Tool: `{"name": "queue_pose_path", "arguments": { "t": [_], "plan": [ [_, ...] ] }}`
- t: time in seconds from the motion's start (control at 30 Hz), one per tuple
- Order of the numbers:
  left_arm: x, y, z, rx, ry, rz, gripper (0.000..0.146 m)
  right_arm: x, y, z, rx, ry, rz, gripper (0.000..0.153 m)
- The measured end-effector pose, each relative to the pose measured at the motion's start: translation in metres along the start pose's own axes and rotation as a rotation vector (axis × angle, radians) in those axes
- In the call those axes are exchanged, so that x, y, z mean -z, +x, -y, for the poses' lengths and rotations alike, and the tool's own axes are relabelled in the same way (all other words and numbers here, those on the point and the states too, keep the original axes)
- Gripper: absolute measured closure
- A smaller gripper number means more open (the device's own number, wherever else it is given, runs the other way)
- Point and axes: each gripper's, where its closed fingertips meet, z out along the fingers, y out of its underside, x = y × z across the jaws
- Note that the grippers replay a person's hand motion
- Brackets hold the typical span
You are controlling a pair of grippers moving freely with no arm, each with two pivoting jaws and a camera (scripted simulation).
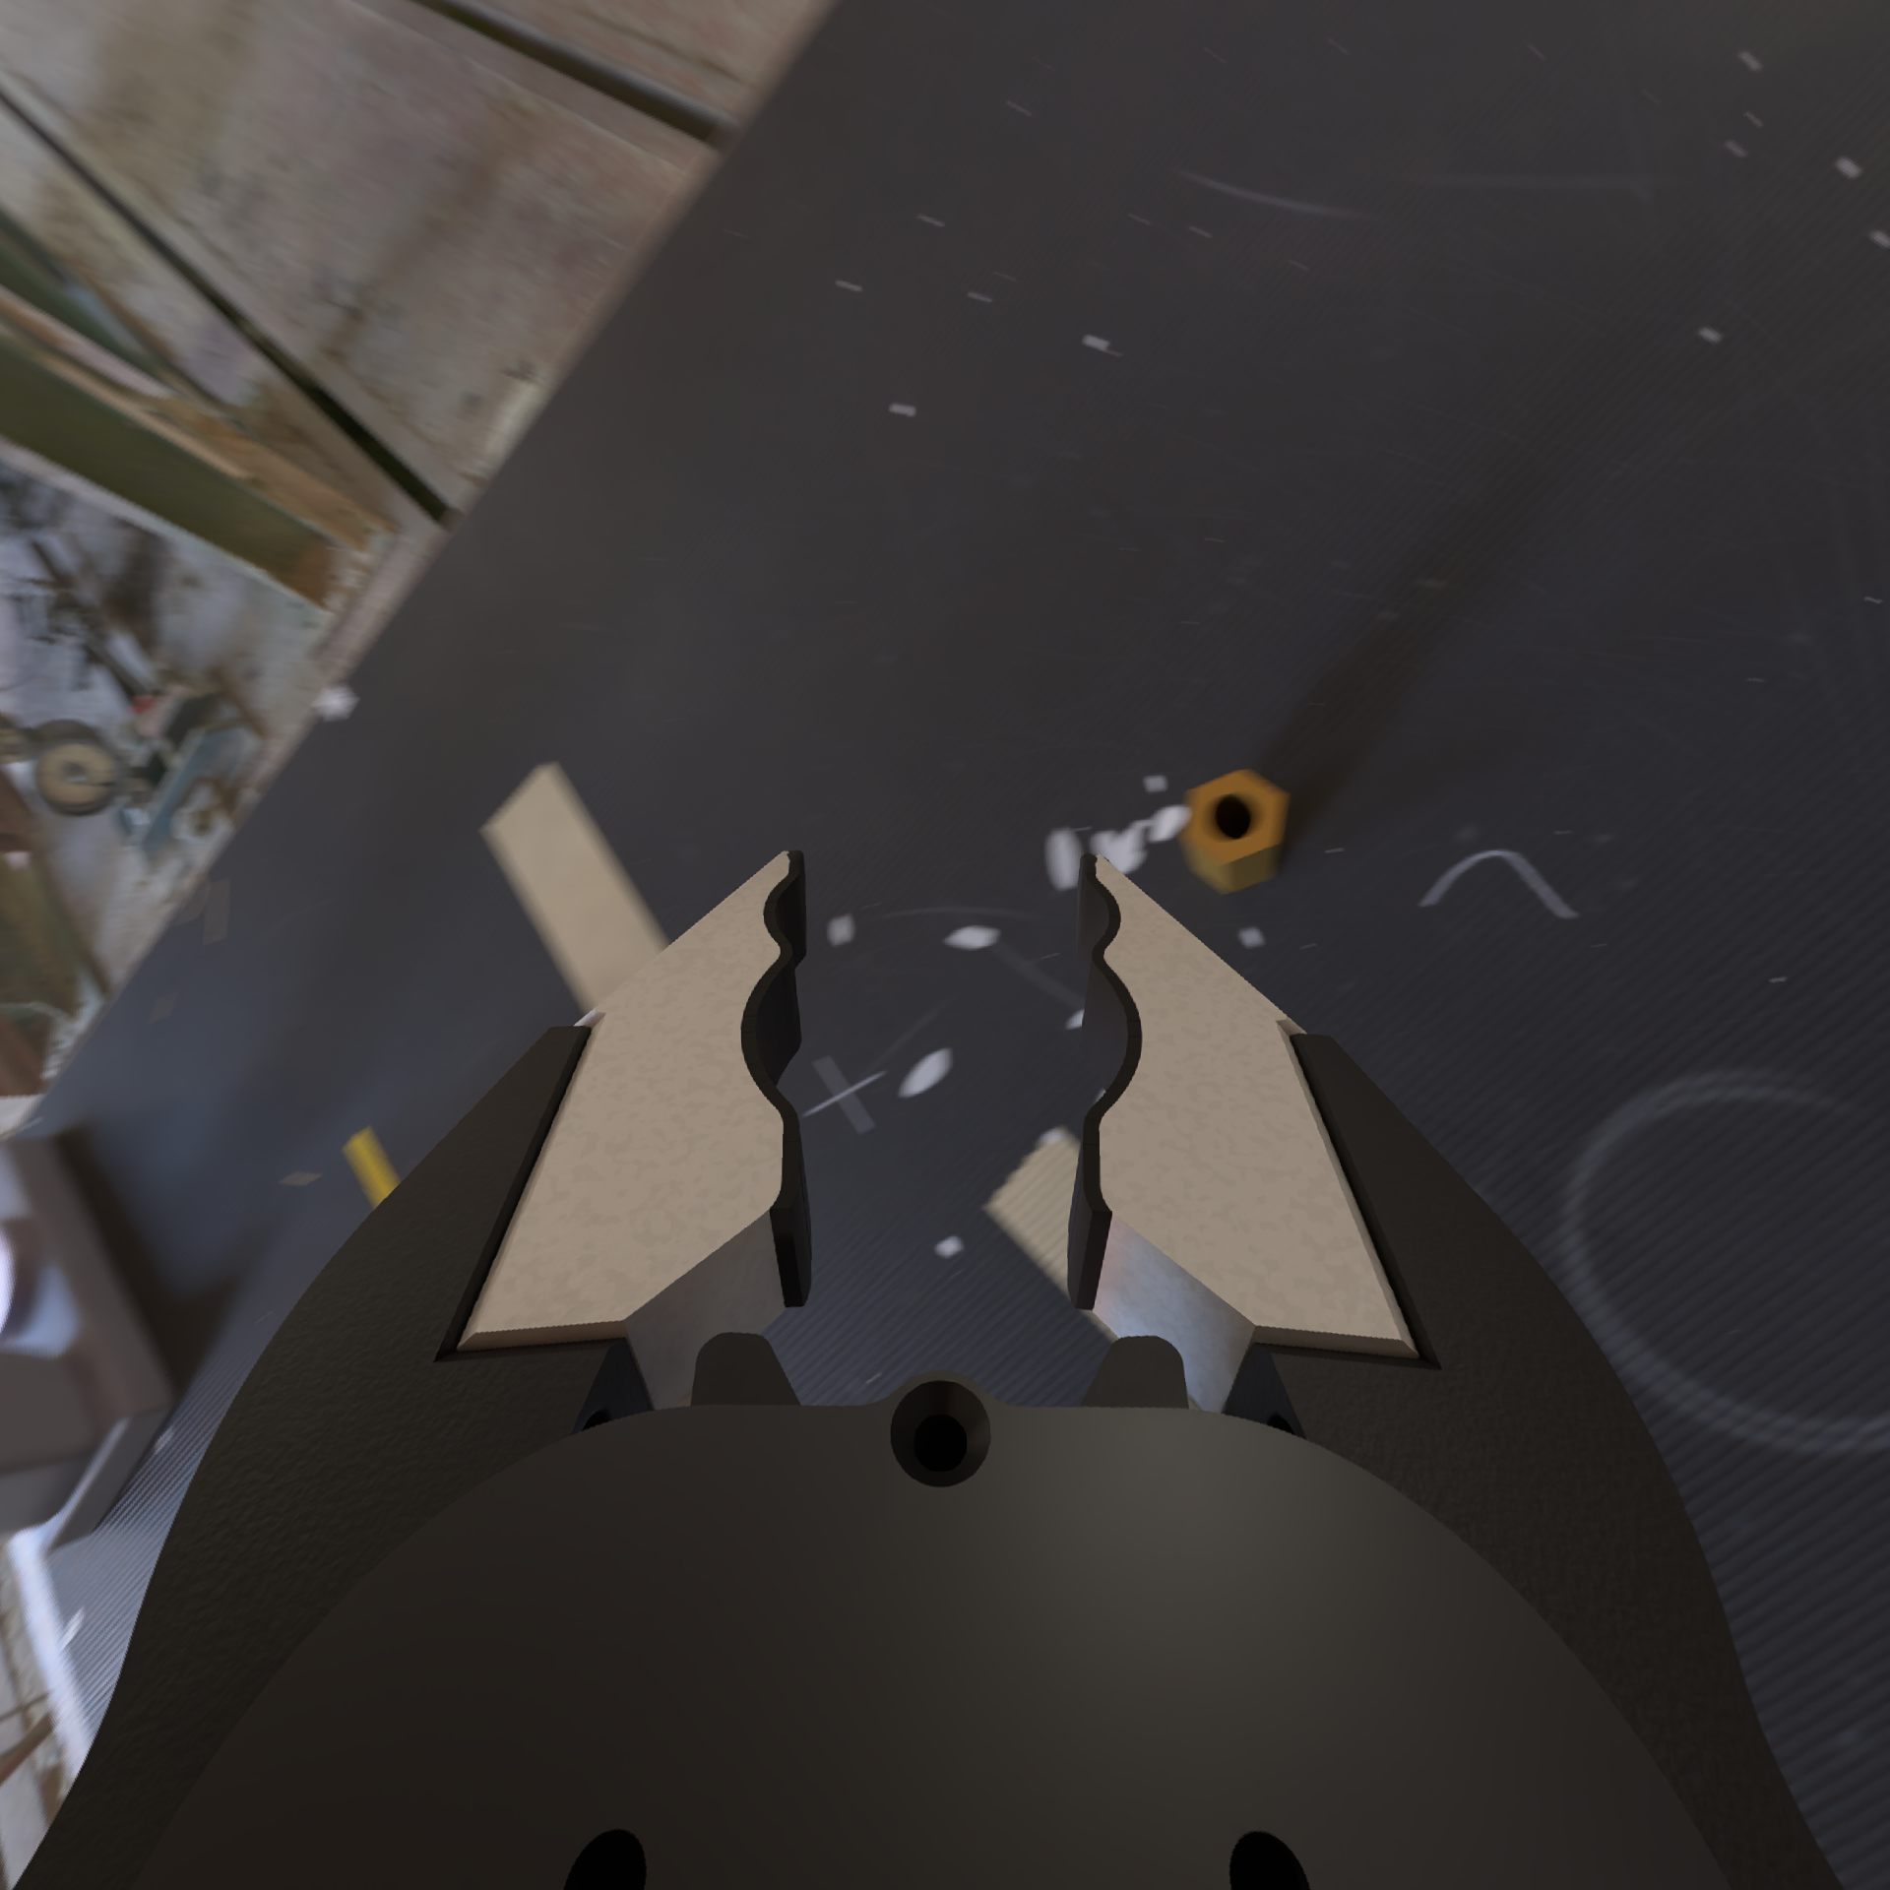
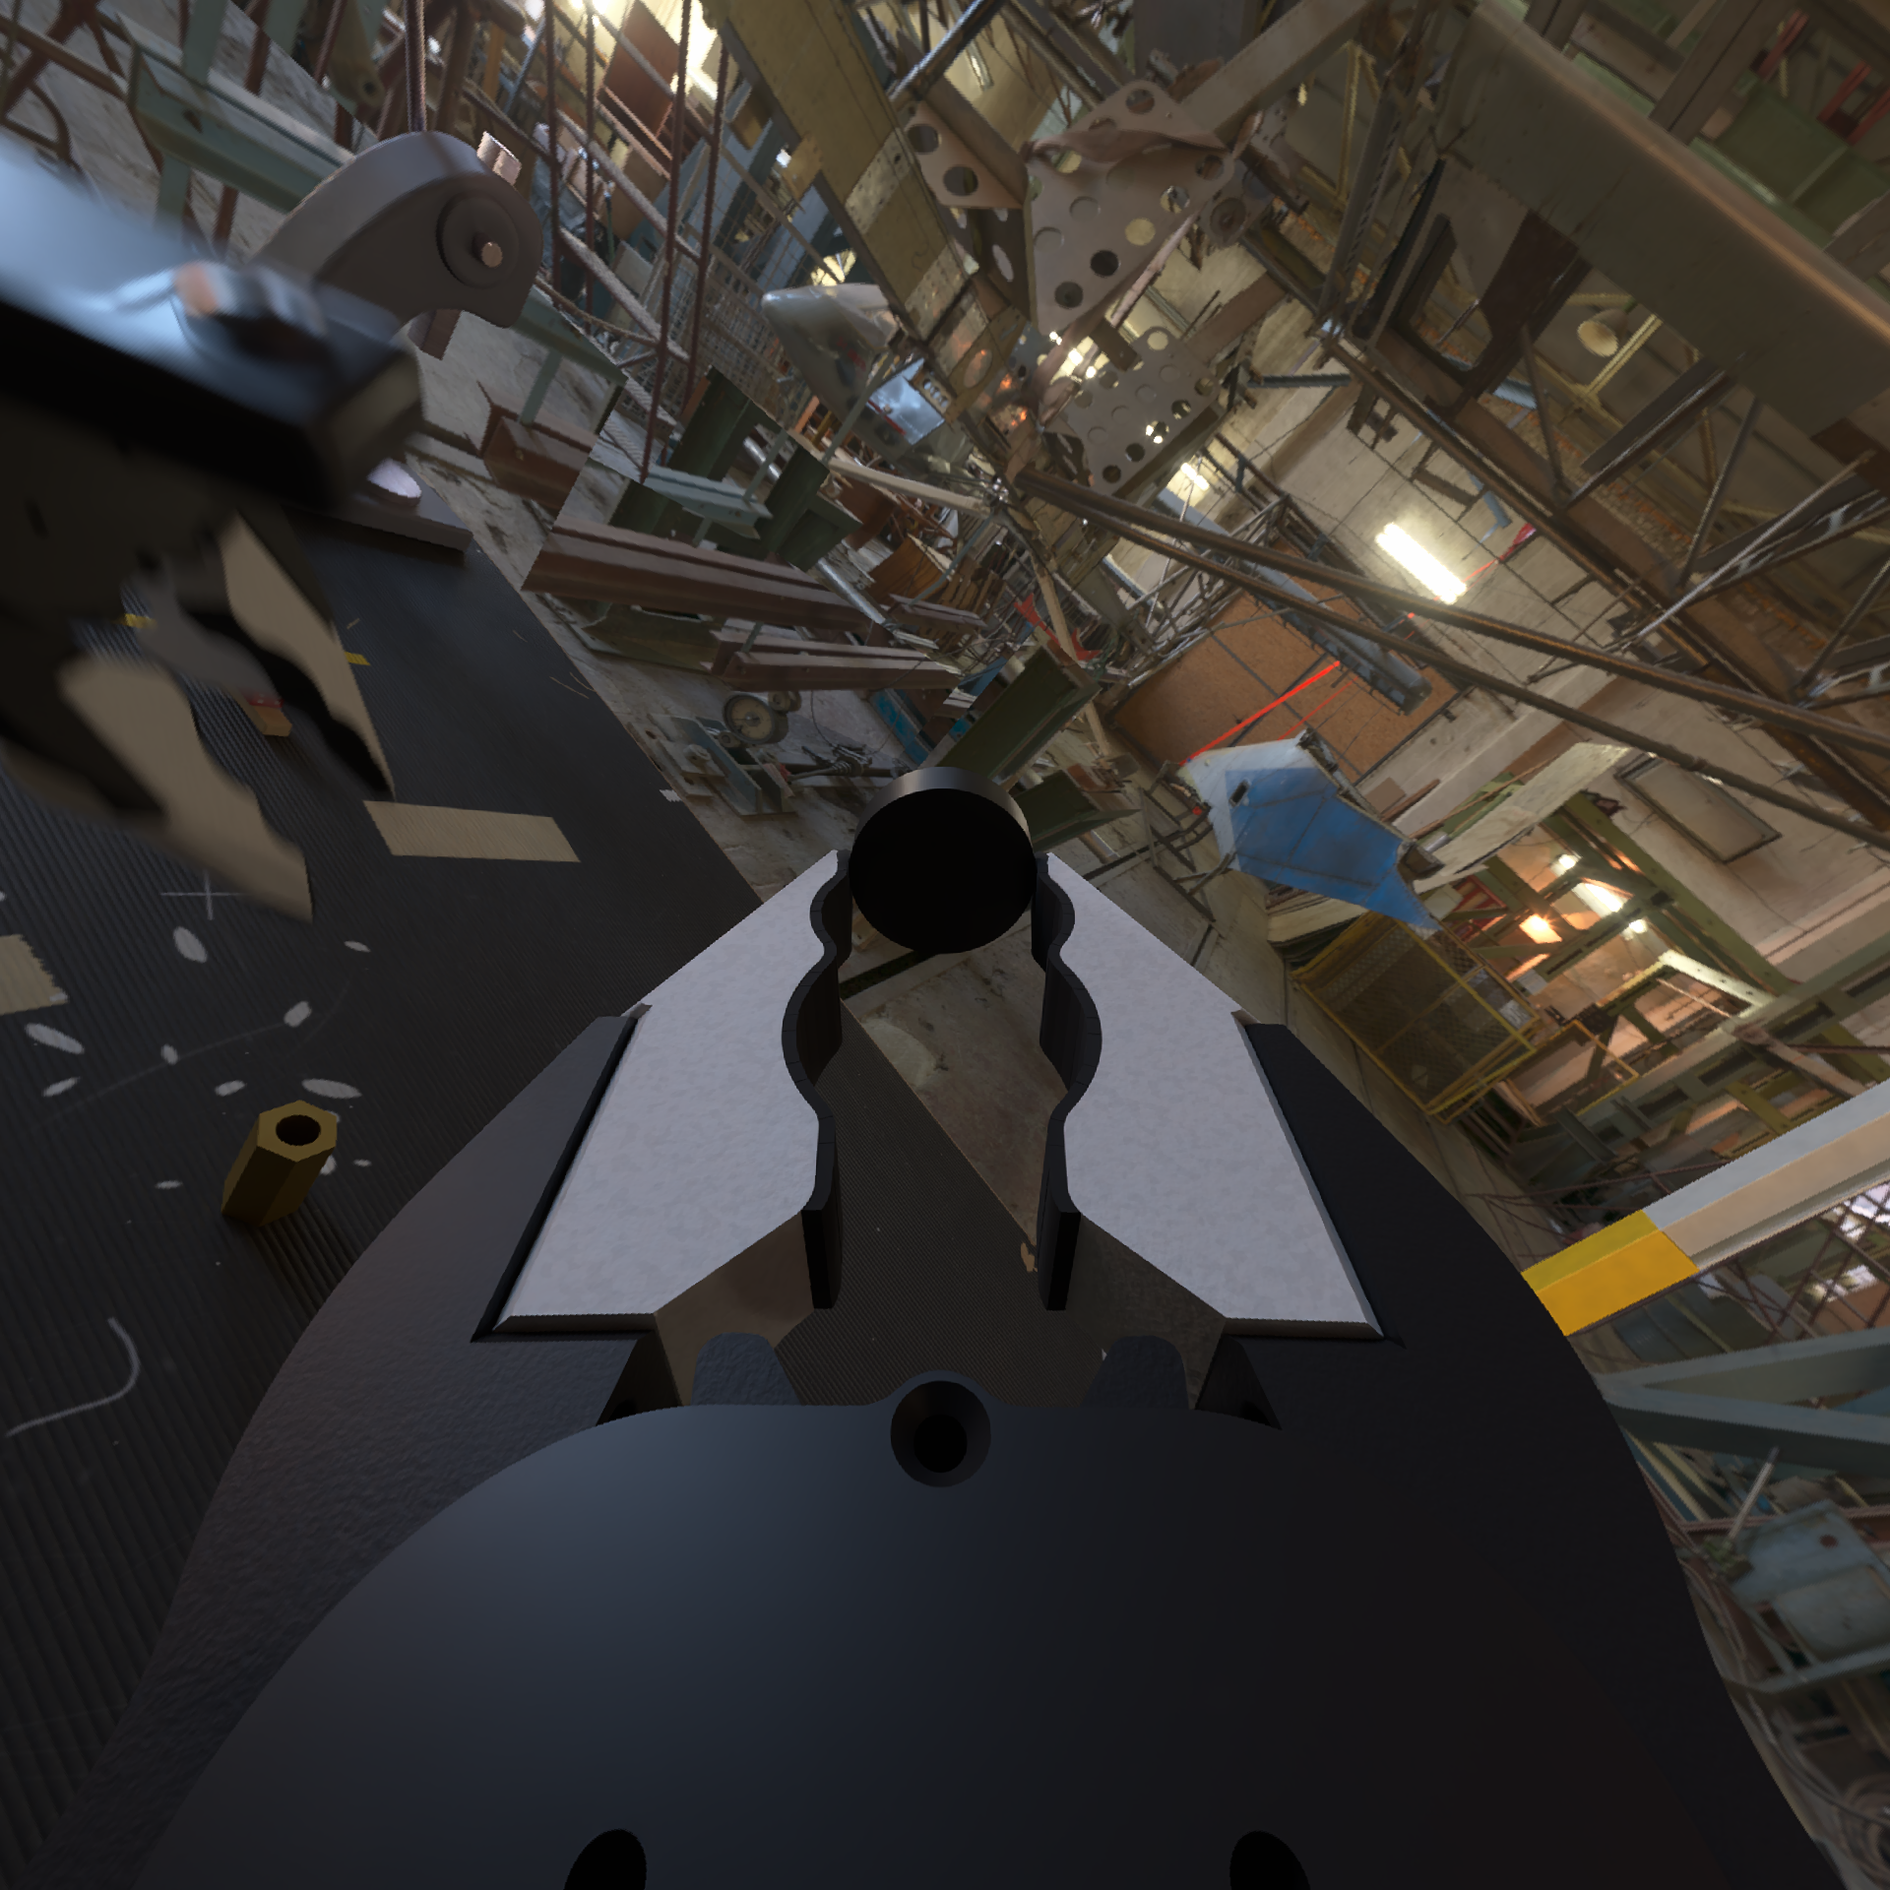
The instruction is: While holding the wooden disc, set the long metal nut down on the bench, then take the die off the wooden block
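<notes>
**Nut down on the bench, disc gripped at the tips**

Landmark = the nut (image 1: 1234, 826), a long brass-coloured hex piece standing on end on the dark bench (image 1: 1432, 409), bore facing up, nothing touching it.

Left gripper (image 1: 941, 869): released, jaws spread w/ nothing between them, hovering over the bench near the nut; the nut sits just beyond and to the right of its right fingertip. Tan tape strip (image 1: 573, 880) lies on the far side of the gripper from the nut. White flecks and chalk-like marks scattered round the nut.

Right gripper (image 2: 941, 880): clenched on the disc (image 2: 939, 869), pinched at the very tips, round face toward the camera; it reads black here, in shadow. Disc is well apart from the nut (image 2: 281, 1161), up off the bench near its edge.

In the right wrist view, a small tan block w/ a red thing on top (image 2: 268, 711) sits far beyond the nut, partly behind the left gripper (image 2: 256, 757); too small to say more.
</notes>
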Motion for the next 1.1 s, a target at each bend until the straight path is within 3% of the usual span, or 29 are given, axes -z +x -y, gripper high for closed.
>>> {"name": "queue_pose_path", "arguments": {
  "t": [0.1, 0.17, 0.3, 0.4, 0.57, 0.73, 0.8, 0.9, 1.0, 1.1],
  "plan": [
    [0.044, -0.061, -0.023, 0.066, 0.058, 0.086, 0.096, -0.002, -0.002, 0.0, 0.006, -0.002, 0.005, 0.118],
    [0.057, -0.095, -0.061, 0.096, 0.011, 0.086, 0.098, -0.003, -0.003, -0.001, 0.009, -0.005, 0.011, 0.118],
    [0.049, -0.143, -0.146, 0.006, -0.169, 0.151, 0.102, -0.008, -0.008, -0.004, 0.024, -0.022, 0.024, 0.118],
    [0.029, -0.147, -0.174, 0.024, -0.185, 0.085, 0.102, -0.011, -0.011, -0.007, 0.035, -0.04, 0.032, 0.118],
    [0.021, -0.148, -0.174, 0.085, -0.164, 0.05, 0.103, -0.016, -0.016, -0.012, 0.049, -0.064, 0.044, 0.118],
    [0.043, -0.142, -0.125, 0.063, 0.045, -0.001, 0.11, -0.018, -0.019, -0.019, 0.069, -0.09, 0.06, 0.118],
    [0.034, -0.152, -0.12, -0.104, -0.041, 0.034, 0.112, -0.02, -0.018, -0.022, 0.06, -0.089, 0.068, 0.118],
    [0.004, -0.169, -0.142, -0.328, -0.336, 0.011, 0.115, -0.025, -0.017, -0.027, 0.052, -0.089, 0.074, 0.118],
    [-0.026, -0.183, -0.174, -0.4, -0.53, -0.074, 0.121, -0.029, -0.015, -0.037, 0.048, -0.12, 0.075, 0.118],
    [-0.054, -0.193, -0.197, -0.459, -0.598, -0.14, 0.122, -0.034, -0.013, -0.047, 0.057, -0.158, 0.067, 0.118]
  ]
}}
